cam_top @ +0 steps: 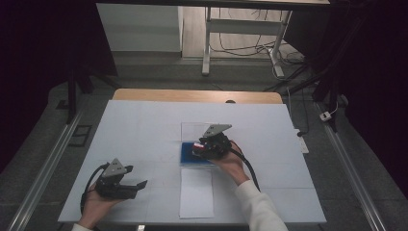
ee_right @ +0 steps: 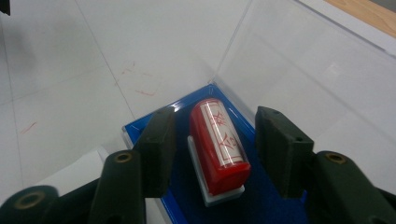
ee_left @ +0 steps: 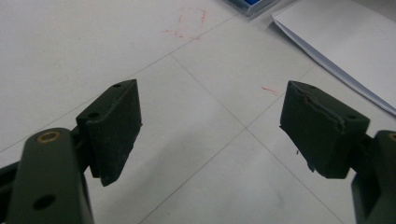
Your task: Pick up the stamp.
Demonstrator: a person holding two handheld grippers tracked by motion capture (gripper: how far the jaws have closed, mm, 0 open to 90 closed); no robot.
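A: Right gripper [ee_right: 215, 144] first. How do its jaws stand?

B: Parted, one on each side of the red stamp [ee_right: 218, 147], with a gap on both sides. Nothing is pinched. In the right gripper view the stamp lies on its side on a white base, red characters printed along its pale label.

A: And what is the stamp in?

B: A blue ink pad [ee_right: 187, 205] in a clear case, whose clear lid [ee_right: 299, 60] stands open behind it. From the high view the case [cam_top: 188, 154] sits about the middle of the table [cam_top: 144, 130], a little toward the near edge, and the right gripper [cam_top: 208, 146] hangs right over it.

A: The left one?

B: Its jaws are spread wide with nothing between them. In the left gripper view the left gripper [ee_left: 210, 126] points at bare white table top with faint red marks [ee_left: 187, 25].

A: Where on the table?

B: By the near left corner in the high view, the left gripper [cam_top: 137, 187] well apart from the case.

A: Anything else?

B: A white sheet of paper [cam_top: 196, 192] lies at the near edge, just beside the case's near side
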